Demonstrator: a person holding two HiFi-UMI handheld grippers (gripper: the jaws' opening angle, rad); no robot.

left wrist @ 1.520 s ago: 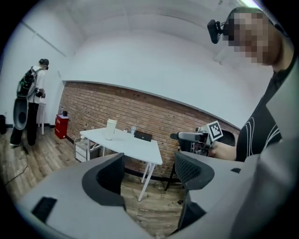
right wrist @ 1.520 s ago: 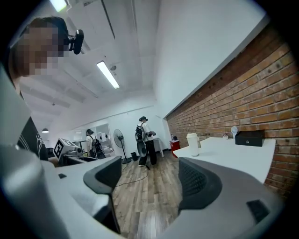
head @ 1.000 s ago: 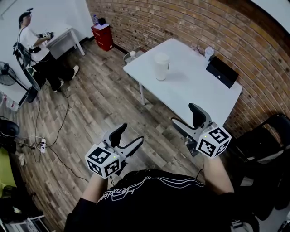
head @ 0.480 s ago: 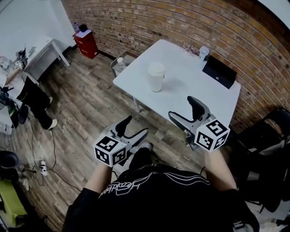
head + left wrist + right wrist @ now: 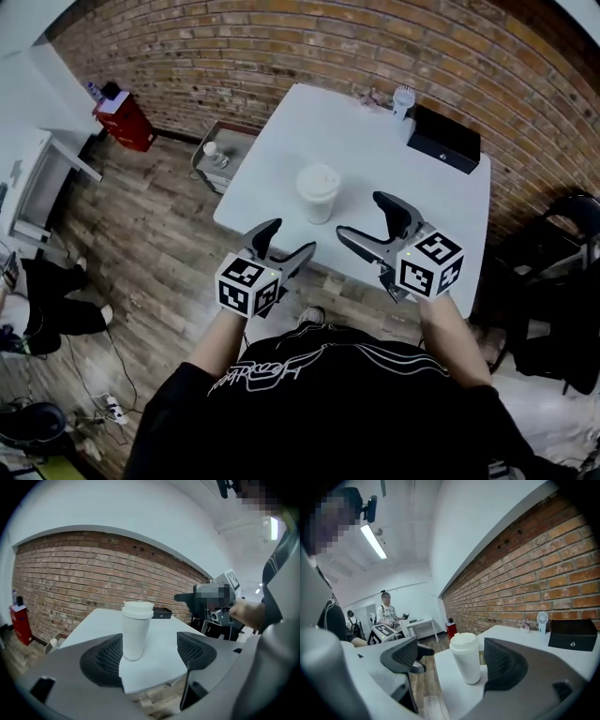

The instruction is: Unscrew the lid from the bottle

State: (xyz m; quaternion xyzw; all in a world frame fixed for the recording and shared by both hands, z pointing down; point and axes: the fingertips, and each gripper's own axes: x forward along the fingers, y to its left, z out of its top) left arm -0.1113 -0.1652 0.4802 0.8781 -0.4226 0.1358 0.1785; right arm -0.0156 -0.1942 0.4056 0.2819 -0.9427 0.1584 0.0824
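Note:
A white bottle [image 5: 318, 194] with a white screw lid [image 5: 319, 180] stands upright near the front left corner of the white table [image 5: 427, 197]. My left gripper [image 5: 287, 241] hovers open just off the table's front edge, left of the bottle and short of it. My right gripper [image 5: 365, 217] is open over the table's front part, to the right of the bottle. In the left gripper view the bottle [image 5: 135, 630] shows between the jaws, some way ahead. In the right gripper view the bottle [image 5: 466, 658] stands ahead, close to the right jaw. Neither gripper touches it.
A black box [image 5: 444, 140] and a small white fan [image 5: 403, 99] sit at the table's far edge by the brick wall. A red cabinet [image 5: 123, 120] stands at the left. A dark chair [image 5: 562, 281] is at the right. A person [image 5: 389, 613] stands far back in the room.
The view has closed in on the table. Both grippers have come forward to either side of the bottle, still open.

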